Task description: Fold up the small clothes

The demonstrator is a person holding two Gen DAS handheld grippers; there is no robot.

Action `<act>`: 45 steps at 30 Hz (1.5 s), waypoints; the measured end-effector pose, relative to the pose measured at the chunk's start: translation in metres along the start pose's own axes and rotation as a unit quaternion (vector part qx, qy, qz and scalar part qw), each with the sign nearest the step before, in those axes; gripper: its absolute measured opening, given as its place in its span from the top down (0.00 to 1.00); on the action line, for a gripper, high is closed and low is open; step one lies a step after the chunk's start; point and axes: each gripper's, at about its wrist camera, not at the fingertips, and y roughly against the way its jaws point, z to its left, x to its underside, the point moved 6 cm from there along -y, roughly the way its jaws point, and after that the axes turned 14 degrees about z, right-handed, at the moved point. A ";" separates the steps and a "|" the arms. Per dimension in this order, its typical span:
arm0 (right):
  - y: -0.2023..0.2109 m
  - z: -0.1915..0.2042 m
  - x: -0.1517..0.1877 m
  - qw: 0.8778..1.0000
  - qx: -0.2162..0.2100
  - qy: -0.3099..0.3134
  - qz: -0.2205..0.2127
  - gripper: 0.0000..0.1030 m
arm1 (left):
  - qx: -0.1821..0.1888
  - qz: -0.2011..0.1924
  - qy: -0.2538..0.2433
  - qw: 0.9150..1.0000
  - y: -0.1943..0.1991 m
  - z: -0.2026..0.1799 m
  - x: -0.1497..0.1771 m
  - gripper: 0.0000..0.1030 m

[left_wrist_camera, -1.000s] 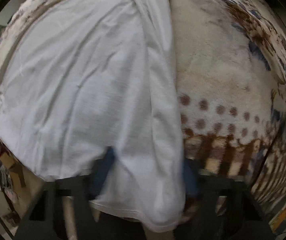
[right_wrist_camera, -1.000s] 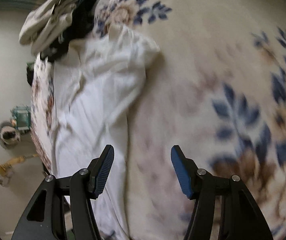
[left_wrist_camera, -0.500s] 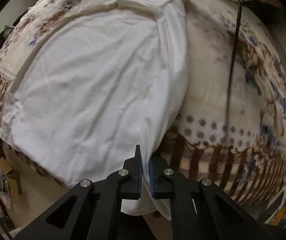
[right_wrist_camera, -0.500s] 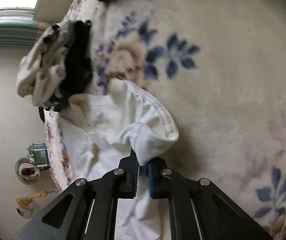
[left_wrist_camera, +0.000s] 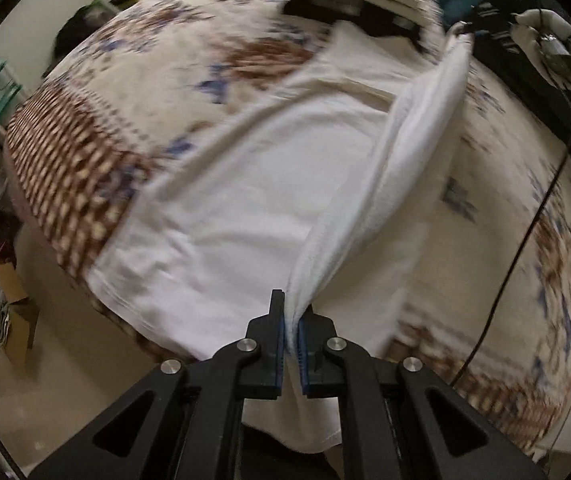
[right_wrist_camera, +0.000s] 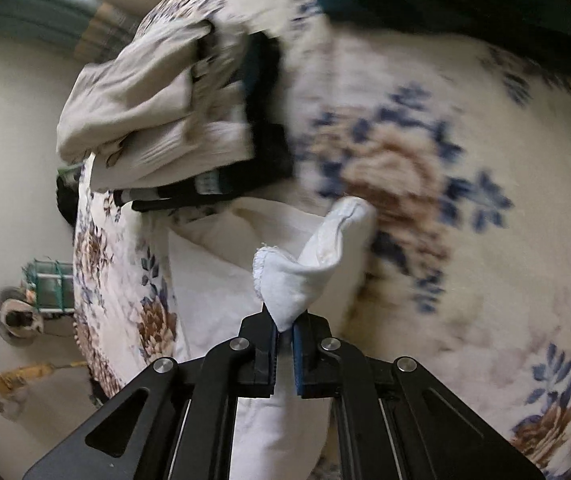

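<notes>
Your left gripper point(left_wrist_camera: 291, 322) is clamped on the white T-shirt point(left_wrist_camera: 245, 200): the blue pads are pressed together on a bunched hem, and the soft cotton knit rises from them as a taut ridge running toward 1 o'clock. The rest of the shirt lies spread, smooth and lightly creased, across the fleece floral blanket point(left_wrist_camera: 213, 56), from the centre of your left wrist view out toward 8 o'clock, with its hem hanging over the blanket's brown checked border. The gripper points steeply down at the bed.

Your right gripper point(right_wrist_camera: 284, 326) is likewise closed on the same garment; in this view the T-shirt point(right_wrist_camera: 285, 288) shows as a rounded, stitched sleeve end pinched between the pads, with a second fold curling up toward 1 o'clock. More white cloth trails down beneath the black fingers toward 6 o'clock. This gripper, too, tilts well downward.

At 10 to 11 o'clock in the right wrist view sits a stack of folded clothes point(right_wrist_camera: 145, 120), ribbed beige pieces over something black. The plush blanket has blue and brown flowers on cream. A thin black cable point(left_wrist_camera: 525, 232) crosses it at 3 o'clock in the left view. Both views are blurred.
</notes>
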 end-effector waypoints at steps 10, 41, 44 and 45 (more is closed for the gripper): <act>-0.108 0.118 -0.048 0.994 0.108 0.013 0.005 0.94 | 0.017 0.035 0.029 0.999 -0.051 0.105 -0.060 0.96; -0.156 0.079 0.368 0.985 -0.011 -0.067 0.158 0.26 | 0.071 0.064 0.037 0.995 -0.010 0.176 -0.072 0.27; -0.188 0.068 0.429 0.979 -0.029 -0.102 0.173 0.27 | 0.073 0.069 0.031 0.995 -0.007 0.182 -0.063 0.27; -0.196 0.065 0.441 0.978 -0.030 -0.113 0.174 0.31 | 0.070 0.067 0.026 0.995 -0.006 0.185 -0.061 0.27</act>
